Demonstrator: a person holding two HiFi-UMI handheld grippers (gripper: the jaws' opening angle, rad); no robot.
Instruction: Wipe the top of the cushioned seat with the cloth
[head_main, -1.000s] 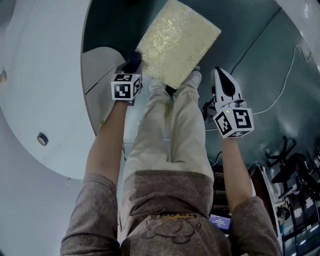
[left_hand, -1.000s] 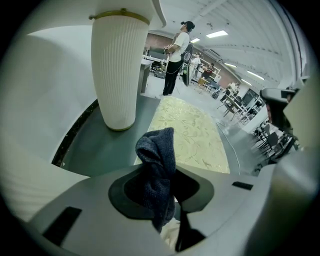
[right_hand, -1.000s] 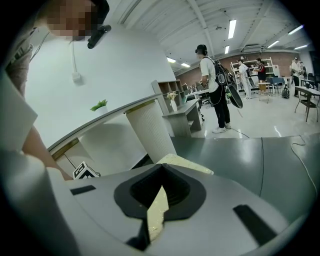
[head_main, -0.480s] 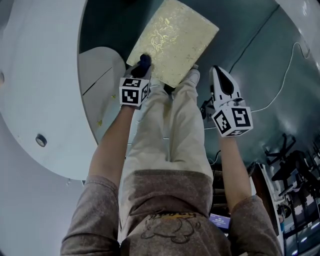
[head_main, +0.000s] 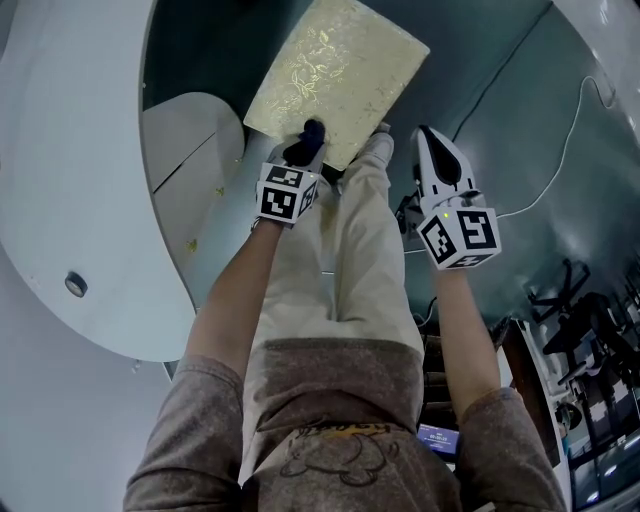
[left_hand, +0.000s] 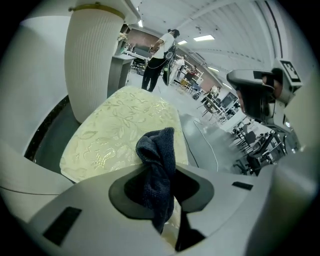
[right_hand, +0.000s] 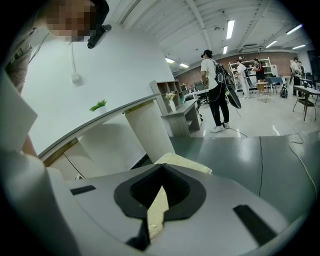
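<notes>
My left tool (head_main: 306, 148) is pinching the dark blue cloth (left_hand: 159, 165). A bunched fold stands up past the jaws and a tail hangs below them. My right tool (head_main: 430, 140) is pressed together with nothing in it, out to the right of my leg (head_main: 375, 240), above the grey floor (head_main: 510, 110). The cloth is at the near edge of the cushioned seat (head_main: 335, 70), whose pale gold patterned top stretches away beyond it toward a ribbed white column (left_hand: 92, 55).
</notes>
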